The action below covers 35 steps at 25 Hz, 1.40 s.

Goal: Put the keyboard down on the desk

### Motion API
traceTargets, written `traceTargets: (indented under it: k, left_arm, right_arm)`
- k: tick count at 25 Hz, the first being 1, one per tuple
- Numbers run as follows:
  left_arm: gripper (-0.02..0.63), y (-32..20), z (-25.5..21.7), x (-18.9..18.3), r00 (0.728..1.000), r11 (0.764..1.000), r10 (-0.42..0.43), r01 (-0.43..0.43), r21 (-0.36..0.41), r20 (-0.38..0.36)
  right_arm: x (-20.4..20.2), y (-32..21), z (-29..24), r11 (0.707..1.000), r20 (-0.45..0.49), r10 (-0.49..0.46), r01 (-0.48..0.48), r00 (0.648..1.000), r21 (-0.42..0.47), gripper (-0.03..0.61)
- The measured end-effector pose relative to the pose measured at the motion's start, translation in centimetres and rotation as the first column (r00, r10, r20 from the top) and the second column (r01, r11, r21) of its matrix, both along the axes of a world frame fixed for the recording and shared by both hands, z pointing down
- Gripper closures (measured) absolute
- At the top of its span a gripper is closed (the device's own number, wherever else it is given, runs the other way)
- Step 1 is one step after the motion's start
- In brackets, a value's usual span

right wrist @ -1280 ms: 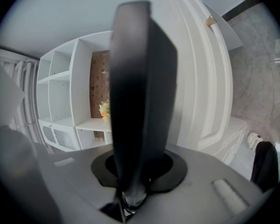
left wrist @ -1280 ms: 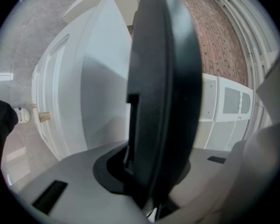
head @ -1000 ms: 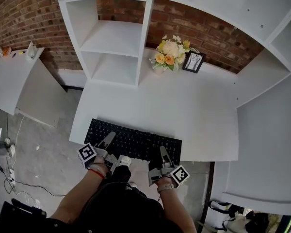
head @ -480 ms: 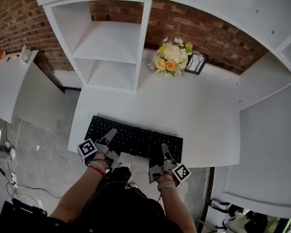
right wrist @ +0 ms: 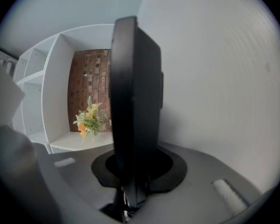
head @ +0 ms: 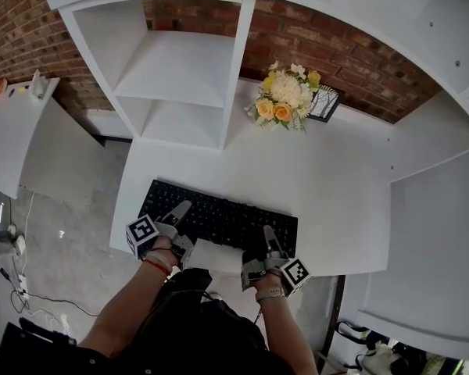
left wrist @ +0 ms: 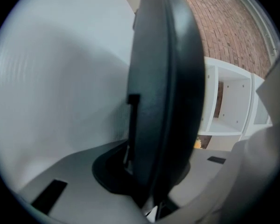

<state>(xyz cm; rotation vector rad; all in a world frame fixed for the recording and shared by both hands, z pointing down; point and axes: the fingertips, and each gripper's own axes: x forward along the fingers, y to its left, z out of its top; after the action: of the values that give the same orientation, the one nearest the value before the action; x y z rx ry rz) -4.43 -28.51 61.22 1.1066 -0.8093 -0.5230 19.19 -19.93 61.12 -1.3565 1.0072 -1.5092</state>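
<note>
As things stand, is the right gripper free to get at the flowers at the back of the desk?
Probably not yet: the right gripper is clamped on the keyboard. The bare desk before the flowers leaves the way open otherwise.

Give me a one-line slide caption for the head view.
Left claw and right claw grip the black keyboard by its near edge over the white desk.

The right hand-held gripper (right wrist: 133, 169) is clamped on the near edge of a black keyboard (right wrist: 133, 101), seen edge-on and running straight away from the camera. A plain white surface (right wrist: 219, 78) fills the right side. On the left, white shelving (right wrist: 53, 92) frames a brick wall (right wrist: 91, 73) and a bouquet of yellow-orange flowers (right wrist: 88, 119).
</note>
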Motion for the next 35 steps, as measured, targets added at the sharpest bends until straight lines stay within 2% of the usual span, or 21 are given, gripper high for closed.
traceTargets:
  k: [12, 20, 27, 30, 32, 34, 35]
  left_arm:
    - [0.526, -1.7, 0.4, 0.7, 1.000, 0.999, -0.013, 0.013, -0.038, -0.012]
    - [0.518, -1.3, -0.6, 1.3, 0.999, 0.999, 0.047, -0.047, 0.025, -0.018]
    - [0.439, 0.1, -2.1, 1.8, 0.990, 0.985, 0.140, -0.138, 0.100, -0.017]
    - [0.431, 1.0, -2.8, 2.1, 0.982, 0.974, 0.188, -0.184, 0.135, -0.013]
    - [0.421, 1.9, -3.2, 2.3, 0.970, 0.956, 0.242, -0.241, 0.165, 0.011]
    - [0.414, 3.2, -3.5, 2.6, 0.945, 0.924, 0.321, -0.327, 0.196, 0.064]
    - [0.414, 3.9, -3.7, 2.8, 0.925, 0.900, 0.368, -0.381, 0.213, 0.100]
  right_arm:
    - [0.9, -1.7, -0.2, 0.998, -0.002, 0.042, -0.042, 0.999, -0.044, 0.510]
    - [1.0, -1.7, 0.0, 0.996, 0.005, 0.058, -0.058, 0.998, -0.061, 0.509]
    - [1.4, -2.0, 0.3, 0.996, 0.003, 0.067, -0.067, 0.998, -0.058, 0.509]
    - [1.3, -2.1, -0.1, 0.995, -0.001, 0.070, -0.070, 0.998, -0.075, 0.509]
    - [1.5, -2.2, 0.2, 0.996, -0.002, 0.069, -0.069, 0.998, -0.063, 0.509]
    - [1.4, -2.3, 0.2, 0.995, -0.001, 0.070, -0.070, 0.998, -0.065, 0.509]
    - [1.4, -2.3, 0.2, 0.995, 0.000, 0.070, -0.070, 0.998, -0.068, 0.509]
